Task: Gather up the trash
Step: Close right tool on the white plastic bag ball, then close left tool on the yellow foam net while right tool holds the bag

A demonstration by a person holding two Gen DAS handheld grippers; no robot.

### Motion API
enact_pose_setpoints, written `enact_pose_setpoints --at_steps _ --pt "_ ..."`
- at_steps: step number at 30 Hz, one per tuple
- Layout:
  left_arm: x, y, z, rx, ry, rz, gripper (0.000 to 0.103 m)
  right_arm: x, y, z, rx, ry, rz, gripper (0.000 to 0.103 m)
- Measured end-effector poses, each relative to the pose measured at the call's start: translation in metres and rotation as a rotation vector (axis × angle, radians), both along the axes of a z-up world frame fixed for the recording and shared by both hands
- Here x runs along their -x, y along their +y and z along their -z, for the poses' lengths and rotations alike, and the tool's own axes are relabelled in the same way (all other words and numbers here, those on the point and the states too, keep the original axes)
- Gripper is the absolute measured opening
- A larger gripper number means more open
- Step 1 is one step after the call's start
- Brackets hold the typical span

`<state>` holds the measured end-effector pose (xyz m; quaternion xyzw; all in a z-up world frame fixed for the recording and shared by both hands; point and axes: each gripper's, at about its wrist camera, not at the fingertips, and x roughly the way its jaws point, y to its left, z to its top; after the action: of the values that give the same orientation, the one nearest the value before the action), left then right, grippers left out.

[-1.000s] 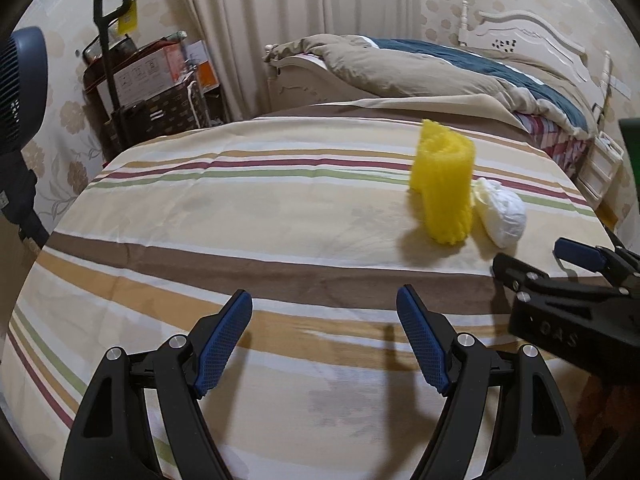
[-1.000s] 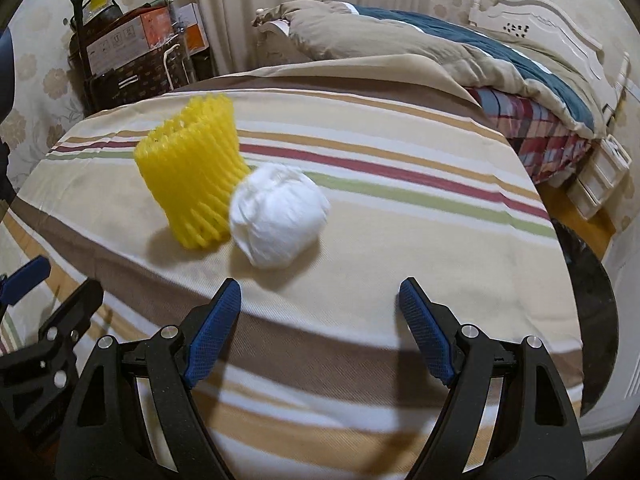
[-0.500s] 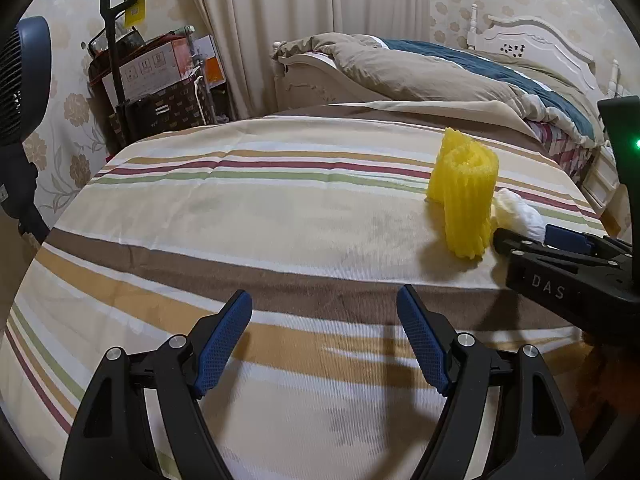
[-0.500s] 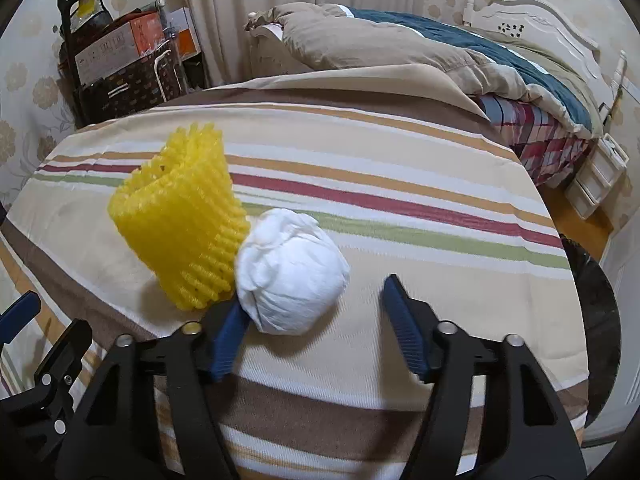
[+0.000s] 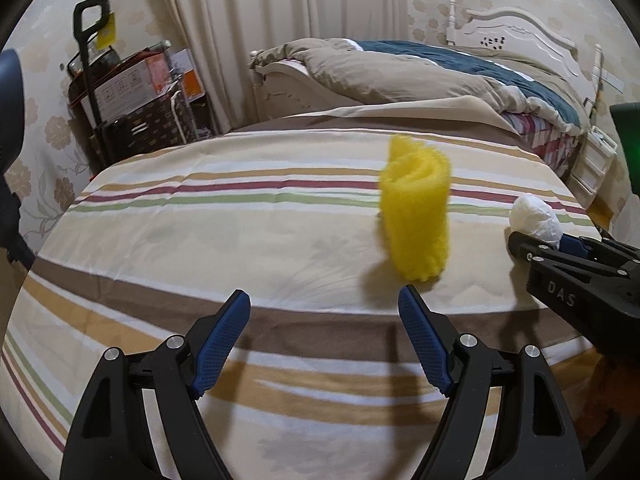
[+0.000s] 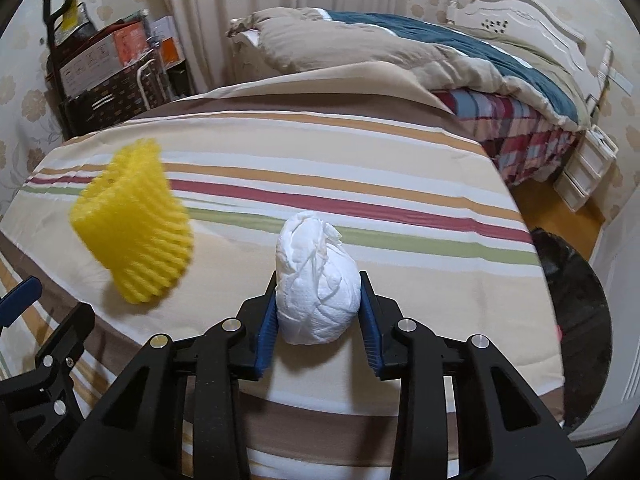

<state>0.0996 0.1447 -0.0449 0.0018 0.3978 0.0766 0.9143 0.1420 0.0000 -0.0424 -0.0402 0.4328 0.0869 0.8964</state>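
Note:
A crumpled white paper ball (image 6: 316, 284) sits between the blue pads of my right gripper (image 6: 318, 300), which is shut on it just above the striped tablecloth (image 6: 360, 184). The ball also shows in the left wrist view (image 5: 536, 220), held by the right gripper (image 5: 560, 242) at the right edge. A yellow foam net sleeve (image 6: 132, 224) stands on the cloth to the left of the ball; in the left wrist view the sleeve (image 5: 416, 216) is ahead and to the right of my open, empty left gripper (image 5: 324, 340).
A bed with a beige and blue duvet (image 5: 420, 76) lies behind the table. A cart with boxes (image 5: 132, 104) stands at the back left. A dark round bin (image 6: 572, 308) sits on the floor off the table's right edge.
My right gripper moved forward and closed on the white paper ball, drawing it away from the yellow sleeve. The left gripper stayed open and shifted little.

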Motion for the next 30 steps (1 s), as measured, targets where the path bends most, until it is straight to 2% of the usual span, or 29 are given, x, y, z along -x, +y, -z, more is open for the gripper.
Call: enact_pose_setpoints --at_steps 12,28,30 --pt "-0.029 -0.036 0.000 -0.005 0.001 0.060 0.077 0.001 -0.052 0.000 -0.030 0.001 0.084 0.034" --pt "-0.063 -0.034 0.002 0.040 0.016 0.026 0.078 0.001 -0.052 0.000 -0.037 0.001 0.080 0.035" --pt "-0.062 -0.035 0.002 0.035 0.014 0.033 0.072 0.001 -0.052 0.001 -0.034 0.001 0.079 0.035"
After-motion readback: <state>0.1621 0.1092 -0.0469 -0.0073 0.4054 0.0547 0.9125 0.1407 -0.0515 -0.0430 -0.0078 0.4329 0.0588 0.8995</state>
